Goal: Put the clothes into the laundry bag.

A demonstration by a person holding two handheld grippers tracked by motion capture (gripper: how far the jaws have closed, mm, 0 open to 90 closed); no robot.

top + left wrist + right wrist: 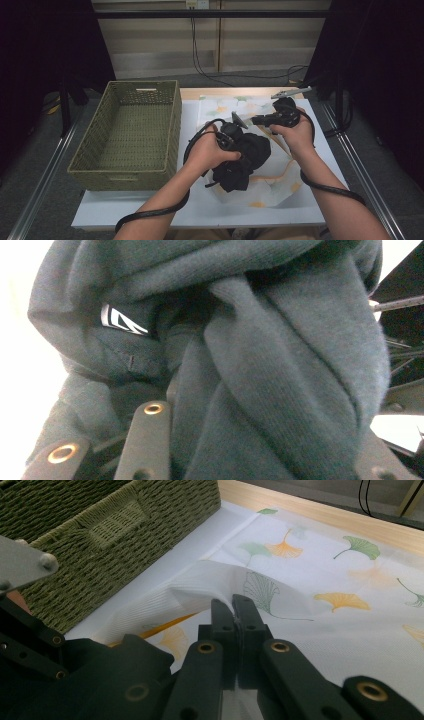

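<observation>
Here, taking the woven green basket [127, 131] as the landmark, everything else lay to its right on the white surface [195, 212]. The basket itself was stiff, rectangular and open-weave, with a slot handle in its end wall. Just right of it, the left hand-held gripper [239, 150] was closed on a bundled dark garment [241, 160], a soft knitted fabric, folds bunched thickly between the jaws and a small white logo tag [122, 320] showing. It would probably handle as light and limp, sagging wherever unsupported, so a hold on a thick gathered fold seemed safer than on a loose edge. Under the garment lay a thin white cloth [320, 590] printed with green and yellow ginkgo leaves, finely ribbed and crisp enough to stand in a raised fold. Farthest from the basket, the right hand-held gripper [235, 607] had its jaws pressed together, pinching that raised fold of the cloth; being thin and slippery-looking, it likely needed just such an edge pinch.
</observation>
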